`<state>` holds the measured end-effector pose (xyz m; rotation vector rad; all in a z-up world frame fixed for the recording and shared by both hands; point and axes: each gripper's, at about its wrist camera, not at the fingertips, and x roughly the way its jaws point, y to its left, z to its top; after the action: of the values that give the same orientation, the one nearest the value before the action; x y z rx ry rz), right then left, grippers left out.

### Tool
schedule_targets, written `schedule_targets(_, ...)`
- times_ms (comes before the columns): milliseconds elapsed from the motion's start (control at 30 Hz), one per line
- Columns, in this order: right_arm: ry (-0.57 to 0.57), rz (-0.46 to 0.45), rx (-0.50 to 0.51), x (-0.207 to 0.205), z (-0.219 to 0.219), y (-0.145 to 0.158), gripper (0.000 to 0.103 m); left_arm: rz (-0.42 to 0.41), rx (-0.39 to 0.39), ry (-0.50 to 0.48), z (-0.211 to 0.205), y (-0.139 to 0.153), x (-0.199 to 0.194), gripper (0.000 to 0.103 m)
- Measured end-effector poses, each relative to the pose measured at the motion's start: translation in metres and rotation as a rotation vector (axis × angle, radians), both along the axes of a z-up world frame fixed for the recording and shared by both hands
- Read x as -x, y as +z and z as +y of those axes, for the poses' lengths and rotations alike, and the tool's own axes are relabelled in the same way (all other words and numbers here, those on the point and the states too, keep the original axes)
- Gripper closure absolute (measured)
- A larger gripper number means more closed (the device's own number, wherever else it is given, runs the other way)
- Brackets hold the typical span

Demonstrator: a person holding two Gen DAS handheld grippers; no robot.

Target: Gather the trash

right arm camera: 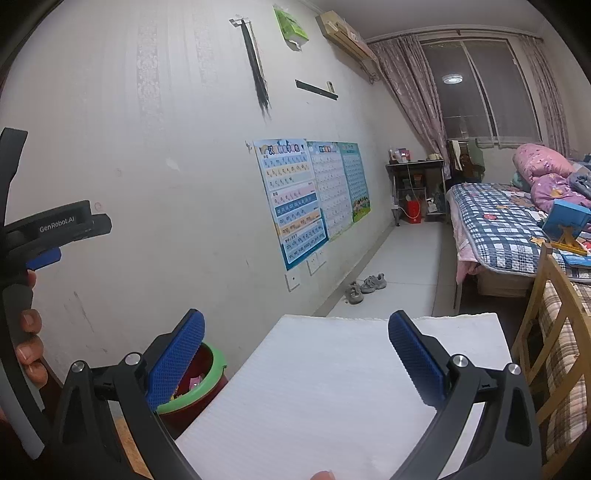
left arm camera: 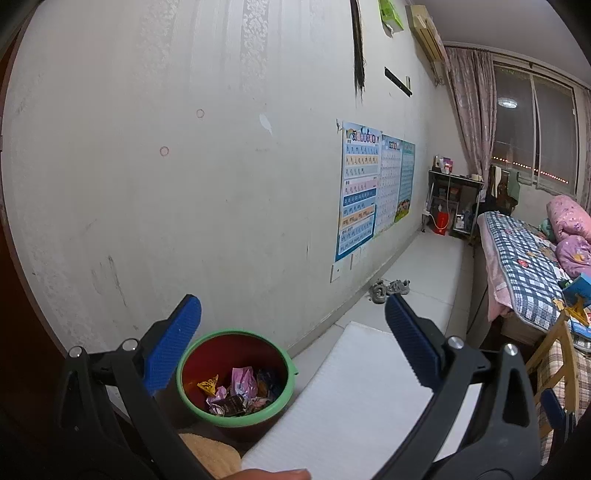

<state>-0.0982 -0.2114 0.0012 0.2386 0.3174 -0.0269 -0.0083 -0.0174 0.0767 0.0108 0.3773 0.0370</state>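
Trash (left arm camera: 236, 391): crumpled wrappers, pink, yellow and dark, heaped in the bottom of a red bin with a green rim (left arm camera: 258, 336), standing on the floor against the pale wall (left arm camera: 166, 184), just left of a white ribbed board (left arm camera: 354, 398). From the right wrist view, same bin (right arm camera: 207, 373) half hidden behind the left blue pad, board (right arm camera: 332, 387) spreading across the foreground.

Left gripper (left arm camera: 293, 325) spread wide, blue pads (left arm camera: 173, 343) well apart, nothing between them, hanging above bin and board. Right gripper (right arm camera: 295, 338) likewise gaping, empty, over the board. Left gripper's body also visible at the left edge of the right wrist view (right arm camera: 59, 225), gripped by a hand (right arm camera: 29, 343).

Beyond: three bright children's charts (left arm camera: 360, 188) stuck low on the wall, a socket plate beneath them. Grey shoes (left arm camera: 388, 290) on the pale tiled floor (left arm camera: 436, 266) by the skirting. Further back, a dark metal shelf rack (left arm camera: 450, 199) with a red container at its foot. Air conditioner (left arm camera: 424, 33) high on the wall, patterned curtains (left arm camera: 472, 110), dark window (left arm camera: 535, 122). Bed with a blue checked cover (left arm camera: 524, 266) and pink quilts (left arm camera: 569, 218) to the right; wooden chair (right arm camera: 546, 332) near the board.
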Motion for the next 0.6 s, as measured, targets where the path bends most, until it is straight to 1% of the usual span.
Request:
schedule_targets(133,-0.002,0.015,-0.004,0.0,0.0,-0.003,0.006,-0.001,-0.009,-0.006,-0.001,-0.001,0.001,0.005)
schedule_targets(467,-0.02,0.061,-0.003,-0.001,-0.006,-0.013,0.006,0.028,-0.015,-0.031,-0.007,-0.009,-0.004,0.005)
schedule_targets(533,-0.029,0.088,-0.004,-0.002,-0.01,-0.02,0.006,0.043,-0.027,-0.049,-0.012,-0.015,-0.006,0.005)
schedule_targets(600,-0.044,0.116,0.001,-0.002,-0.014,-0.028,0.006,0.07,-0.017,-0.072,-0.017,-0.026,-0.013,0.005)
